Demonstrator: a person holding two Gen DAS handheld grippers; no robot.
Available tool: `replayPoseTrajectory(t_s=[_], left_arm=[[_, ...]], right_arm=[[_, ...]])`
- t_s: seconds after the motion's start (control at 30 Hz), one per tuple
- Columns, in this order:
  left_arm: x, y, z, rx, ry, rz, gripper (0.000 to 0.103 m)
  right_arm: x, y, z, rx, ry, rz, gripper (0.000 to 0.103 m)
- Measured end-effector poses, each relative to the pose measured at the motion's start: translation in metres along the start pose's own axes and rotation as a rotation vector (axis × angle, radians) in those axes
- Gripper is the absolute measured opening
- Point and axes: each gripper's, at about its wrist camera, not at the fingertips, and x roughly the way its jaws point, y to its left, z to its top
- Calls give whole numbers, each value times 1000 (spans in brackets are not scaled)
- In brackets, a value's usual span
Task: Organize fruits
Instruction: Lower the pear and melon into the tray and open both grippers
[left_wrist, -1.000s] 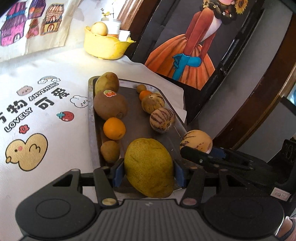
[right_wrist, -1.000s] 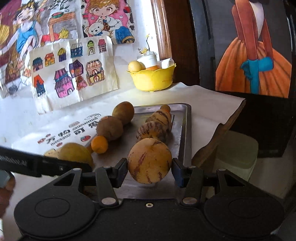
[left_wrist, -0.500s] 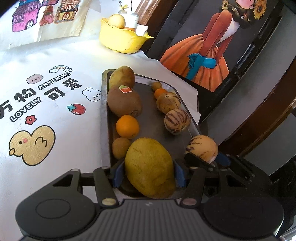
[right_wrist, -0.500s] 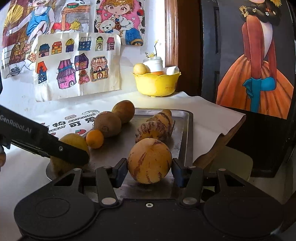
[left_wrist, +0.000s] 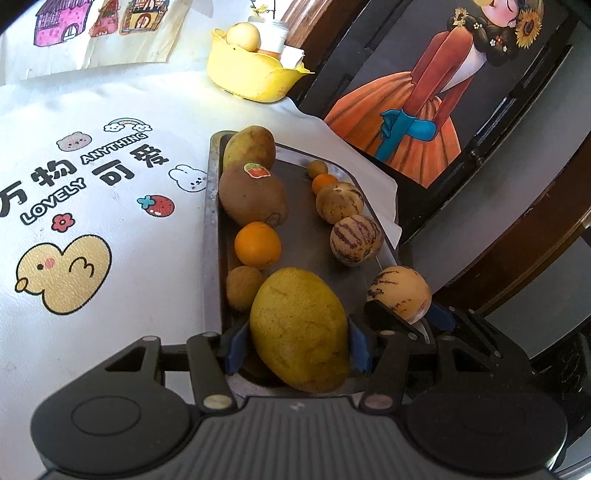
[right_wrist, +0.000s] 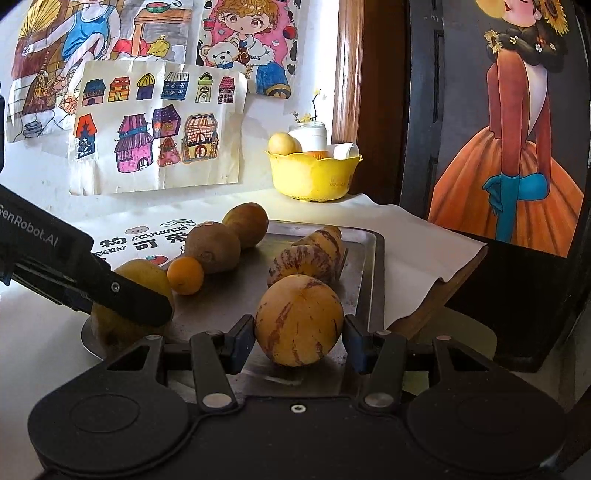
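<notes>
Two tray fruits half-hidden behind striped melons

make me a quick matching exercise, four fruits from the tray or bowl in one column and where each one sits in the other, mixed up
Column one:
1. yellow mango
2. striped melon
3. kiwi with a sticker
4. pale round fruit

Column two:
A. in the yellow bowl
B. between the left tongs
C. on the tray, left row, behind the orange
D. between the right tongs

Pairs: 1-B, 2-D, 3-C, 4-A
</notes>
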Motion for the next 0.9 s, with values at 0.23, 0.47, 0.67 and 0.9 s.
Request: replayPoseTrajectory(t_s=[0.23, 0.47, 0.67, 0.9], left_arm=[[-2, 0, 0, -13, -10, 10, 61], [-3, -2, -2, -14, -23, 21, 61], [-7, -4, -5, -17, -32, 7, 68], [-22, -16, -8, 26, -83, -11, 76]], right_arm=[[0, 1, -1, 10, -8, -10, 54], [-3, 1, -3, 15, -16, -19, 55], [-10, -1, -5, 19, -26, -20, 67], [-22, 4, -2, 20, -38, -41, 80]])
